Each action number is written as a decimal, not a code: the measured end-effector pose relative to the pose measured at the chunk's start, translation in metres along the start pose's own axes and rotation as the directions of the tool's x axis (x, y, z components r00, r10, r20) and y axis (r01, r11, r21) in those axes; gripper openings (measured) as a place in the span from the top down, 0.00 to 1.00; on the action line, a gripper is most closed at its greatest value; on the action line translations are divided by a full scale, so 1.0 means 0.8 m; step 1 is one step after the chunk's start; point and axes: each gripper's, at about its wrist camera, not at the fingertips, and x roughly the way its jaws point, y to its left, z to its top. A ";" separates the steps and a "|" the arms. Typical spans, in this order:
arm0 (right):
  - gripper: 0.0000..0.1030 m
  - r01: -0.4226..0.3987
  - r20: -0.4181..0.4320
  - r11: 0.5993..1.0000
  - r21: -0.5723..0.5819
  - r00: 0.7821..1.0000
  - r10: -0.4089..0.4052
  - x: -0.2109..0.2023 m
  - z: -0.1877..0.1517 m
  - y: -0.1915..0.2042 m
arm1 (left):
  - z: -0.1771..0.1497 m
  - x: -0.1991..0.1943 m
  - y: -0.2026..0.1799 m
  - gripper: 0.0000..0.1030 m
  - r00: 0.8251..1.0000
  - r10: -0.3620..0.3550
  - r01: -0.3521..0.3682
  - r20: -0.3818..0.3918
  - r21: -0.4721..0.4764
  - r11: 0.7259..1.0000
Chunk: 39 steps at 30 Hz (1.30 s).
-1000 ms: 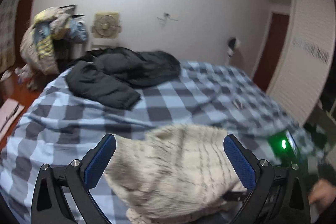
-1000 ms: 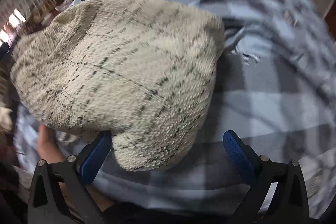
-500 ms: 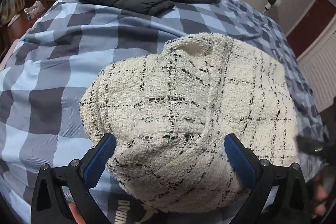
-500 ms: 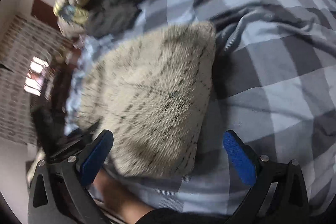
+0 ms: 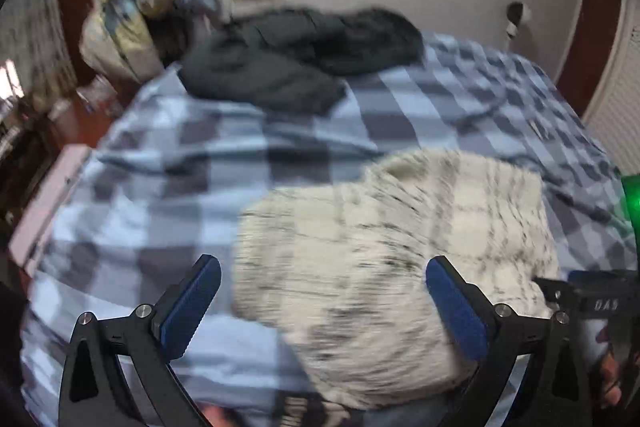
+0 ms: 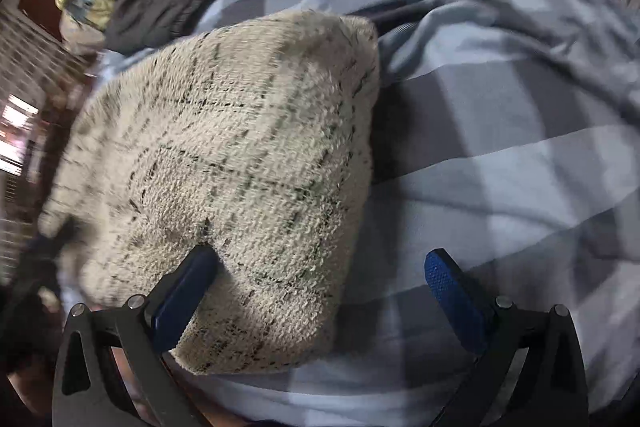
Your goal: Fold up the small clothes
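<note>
A cream knitted garment with thin black check lines (image 5: 392,247) lies folded in a thick pad on the blue checked bedspread (image 5: 168,195). My left gripper (image 5: 324,295) is open just in front of it, with the garment's near edge between the blue fingers. In the right wrist view the same garment (image 6: 240,155) fills the left half. My right gripper (image 6: 324,287) is open, its left finger (image 6: 188,287) lying against the garment's near end and its right finger over bare bedspread (image 6: 500,155). Both views are motion-blurred.
A black padded jacket (image 5: 296,67) lies at the far end of the bed. A heap of clothes (image 5: 136,27) is piled beyond the bed's far left corner. A white wall and dark red doors stand behind. The other gripper's body (image 5: 592,303) shows at the right edge.
The left camera has tilted up from looking down on the garment to looking across the bed. The right gripper has moved closer, its left finger now against the garment.
</note>
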 end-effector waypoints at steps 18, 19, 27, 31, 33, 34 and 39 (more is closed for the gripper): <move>0.01 -0.409 0.081 0.898 0.162 0.912 0.401 -0.067 0.002 -0.061 | 0.009 -0.004 0.029 0.00 0.998 -0.060 0.056 -0.026 -0.119 0.991; 0.01 -0.396 0.067 0.904 0.163 0.918 0.391 -0.063 0.000 -0.059 | 0.008 -0.004 0.030 0.00 0.997 -0.065 0.061 -0.029 -0.122 0.991; 0.01 -0.380 -0.013 0.920 0.094 0.924 0.383 -0.061 0.004 -0.034 | -0.003 0.025 0.034 0.00 0.979 -0.138 0.111 -0.153 -0.170 0.979; 0.01 -0.349 -0.092 0.936 0.050 0.931 0.352 -0.040 0.027 -0.025 | -0.017 0.057 0.038 0.00 0.951 -0.184 0.125 -0.247 -0.238 0.963; 0.01 -0.365 -0.153 0.929 0.067 0.916 0.371 -0.017 0.037 -0.026 | -0.025 0.075 0.049 0.00 0.928 -0.256 0.158 -0.272 -0.337 0.928; 0.01 -0.375 -0.213 0.920 0.111 0.896 0.391 0.006 0.041 -0.029 | -0.028 0.082 0.053 0.00 0.916 -0.286 0.168 -0.280 -0.378 0.911; 0.01 -0.495 -0.334 0.805 0.327 0.736 0.589 0.076 0.042 -0.046 | -0.061 0.128 0.082 0.00 0.820 -0.495 0.227 -0.288 -0.629 0.743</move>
